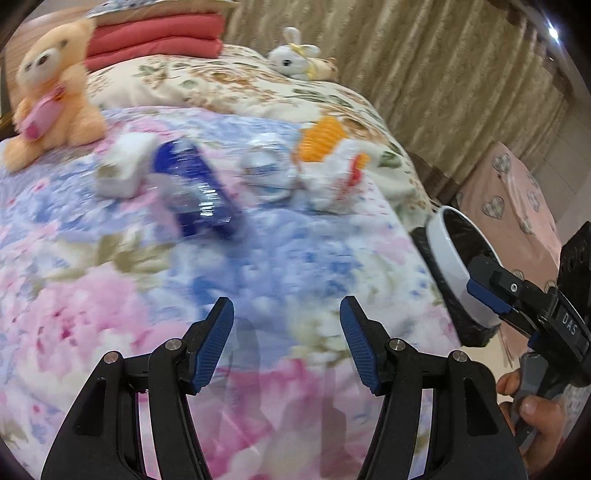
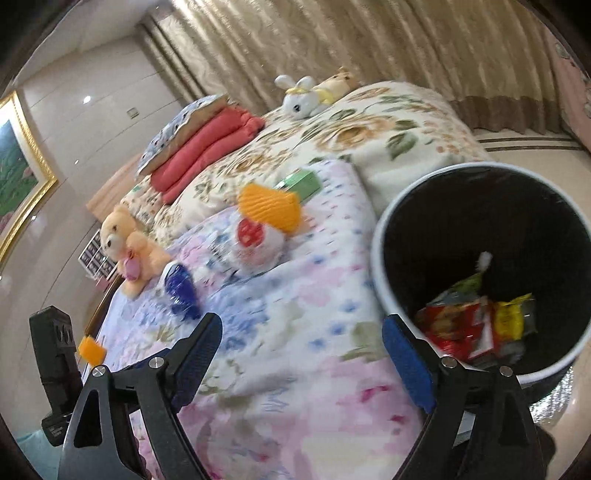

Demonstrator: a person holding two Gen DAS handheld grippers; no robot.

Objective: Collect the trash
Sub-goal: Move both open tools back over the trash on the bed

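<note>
Both claws stand empty and apart: left claw (image 1: 287, 343), right claw (image 2: 303, 354). Trash bin (image 2: 384, 258) waits bedside at three o'clock; blue bottle (image 1: 195, 188) lies on the bed (image 1: 110, 295) at eleven.

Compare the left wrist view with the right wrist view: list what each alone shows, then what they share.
Left wrist only: a white box by the blue bottle, a crushed clear cup, and a hand holding the right tool at the bin's rim.
Right wrist only: wrappers inside the bin, a green box, a framed picture.
Both: the floral bed, teddy bear, white bunny, red blankets, orange-and-white wrapper, curtains.
</note>
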